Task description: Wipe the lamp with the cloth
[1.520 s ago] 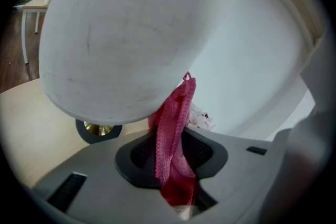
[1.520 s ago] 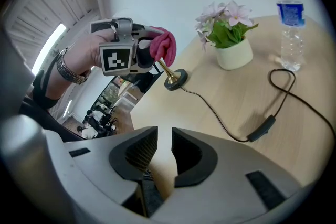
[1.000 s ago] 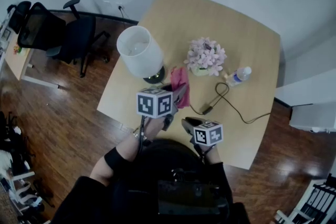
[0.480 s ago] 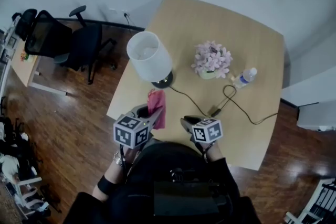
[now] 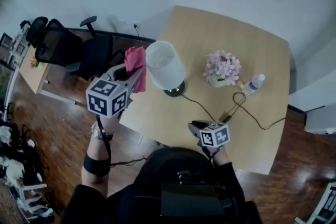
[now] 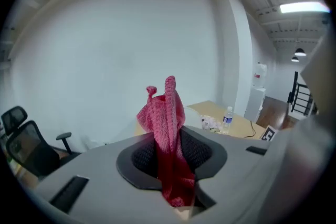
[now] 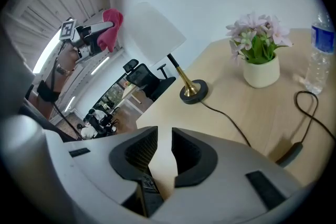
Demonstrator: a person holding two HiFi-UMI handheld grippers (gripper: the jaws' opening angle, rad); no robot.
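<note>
The right gripper (image 5: 195,126) is hovering over the near edge of the table (image 5: 262,50), its jaws standing slightly parted with nothing between them. Past it, a cord (image 5: 231,107) is snaking across the tabletop to the base (image 5: 175,90) of the lamp (image 5: 165,65). Farther back, a white pot (image 7: 261,72) is holding pink flowers (image 5: 222,64). To the pot's right a clear bottle (image 5: 253,84) with a blue label is standing upright, its contents too hard to make out.

The lamp is standing upright near the table's left edge, its stem running straight up from the base and the white shade (image 7: 155,34) opening upward.

The left gripper (image 6: 170,157) is hanging raised off the table's left side, clenching the pink cloth (image 6: 167,134). The cloth is running lengthwise along the gap between the jaws and is sticking out bunched beyond their tips. In the head view the cloth (image 5: 135,62) is sitting just beside the shade's left rim; whether they are touching cannot be told. Office chairs (image 5: 68,47) are standing on the floor beyond.
</note>
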